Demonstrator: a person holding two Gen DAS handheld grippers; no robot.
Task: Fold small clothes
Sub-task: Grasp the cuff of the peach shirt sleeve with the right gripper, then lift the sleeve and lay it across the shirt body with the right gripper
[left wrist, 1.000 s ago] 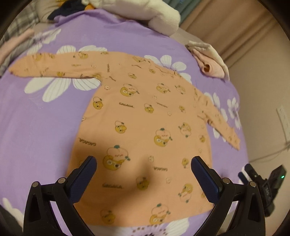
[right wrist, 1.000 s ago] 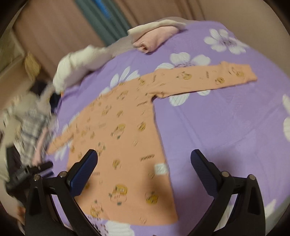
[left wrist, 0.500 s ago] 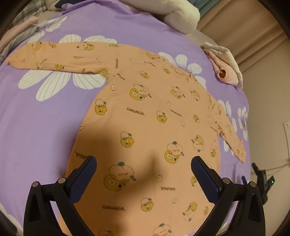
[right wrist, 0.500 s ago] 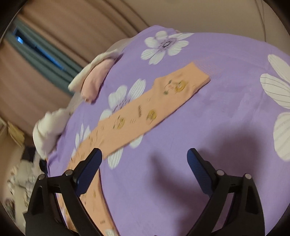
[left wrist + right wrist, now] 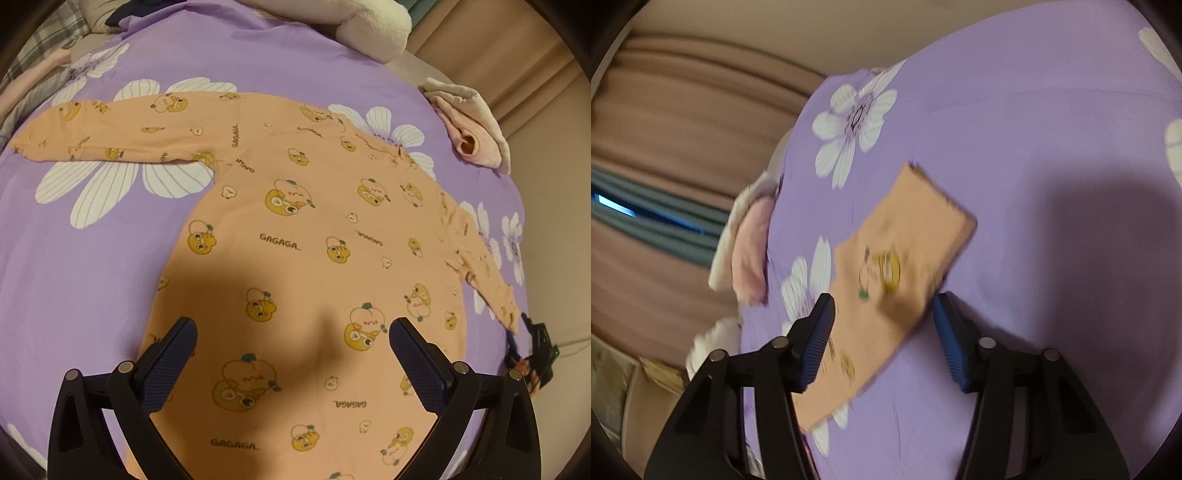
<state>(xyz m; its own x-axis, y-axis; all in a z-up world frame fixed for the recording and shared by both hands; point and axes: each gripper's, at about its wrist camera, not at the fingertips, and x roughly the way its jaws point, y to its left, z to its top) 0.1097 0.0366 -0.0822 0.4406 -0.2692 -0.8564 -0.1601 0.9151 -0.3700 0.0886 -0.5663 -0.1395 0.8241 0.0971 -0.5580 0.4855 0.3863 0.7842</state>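
An orange long-sleeved child's top [image 5: 295, 229] with cartoon prints lies flat on the purple flowered bedspread [image 5: 74, 258], both sleeves spread out. My left gripper [image 5: 293, 350] is open and empty, hovering over the lower body of the top. My right gripper [image 5: 882, 325] is open, its fingers on either side of the right sleeve [image 5: 901, 266] near its cuff, just above it. That view is blurred. The right gripper also shows in the left wrist view [image 5: 535, 354] past the right cuff.
A folded pink and cream garment [image 5: 472, 129] lies at the bed's far right, also in the right wrist view [image 5: 746, 243]. A white pillow [image 5: 373, 29] lies at the far edge. Plaid and grey clothes [image 5: 26, 74] sit at the far left. Curtains [image 5: 665, 147] hang behind.
My left gripper has moved in closer over the top's body. My right gripper has swung right and come down onto the right sleeve's cuff end, its jaws narrowing somewhat.
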